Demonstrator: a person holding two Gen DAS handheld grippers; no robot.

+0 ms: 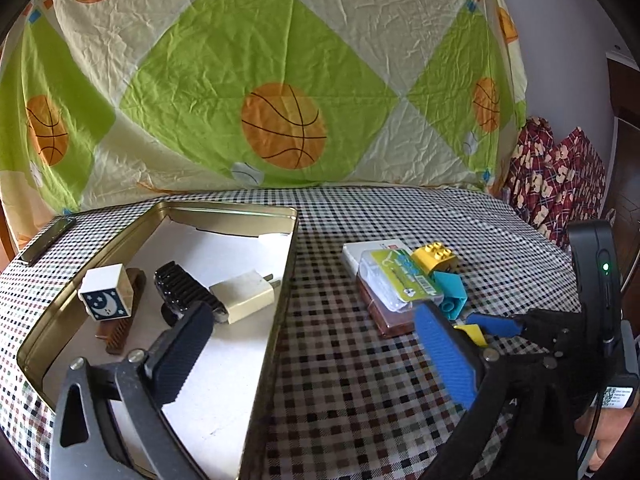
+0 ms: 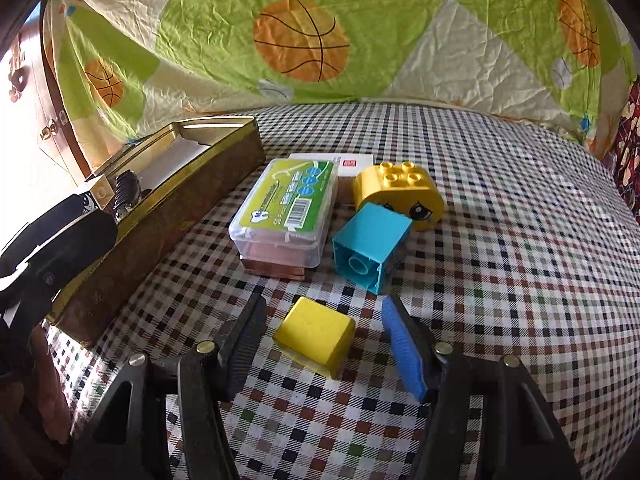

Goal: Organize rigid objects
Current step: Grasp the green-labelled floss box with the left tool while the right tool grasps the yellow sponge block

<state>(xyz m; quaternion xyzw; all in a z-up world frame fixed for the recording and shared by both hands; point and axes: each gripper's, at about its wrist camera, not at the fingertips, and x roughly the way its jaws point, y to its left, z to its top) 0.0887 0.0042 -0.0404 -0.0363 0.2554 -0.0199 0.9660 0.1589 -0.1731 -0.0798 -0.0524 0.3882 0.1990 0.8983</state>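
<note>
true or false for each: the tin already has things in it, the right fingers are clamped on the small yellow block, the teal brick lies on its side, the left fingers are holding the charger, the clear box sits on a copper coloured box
1. The tin already has things in it. True: a moon cube, a black comb and a white charger lie inside.
2. The right gripper is clamped on the small yellow block. False: the block sits between the fingers with gaps on both sides.
3. The teal brick lies on its side. True: its hollow underside faces the camera.
4. The left gripper holds the charger. False: its fingers are wide open and empty.
5. The clear box sits on a copper coloured box. True.
</note>
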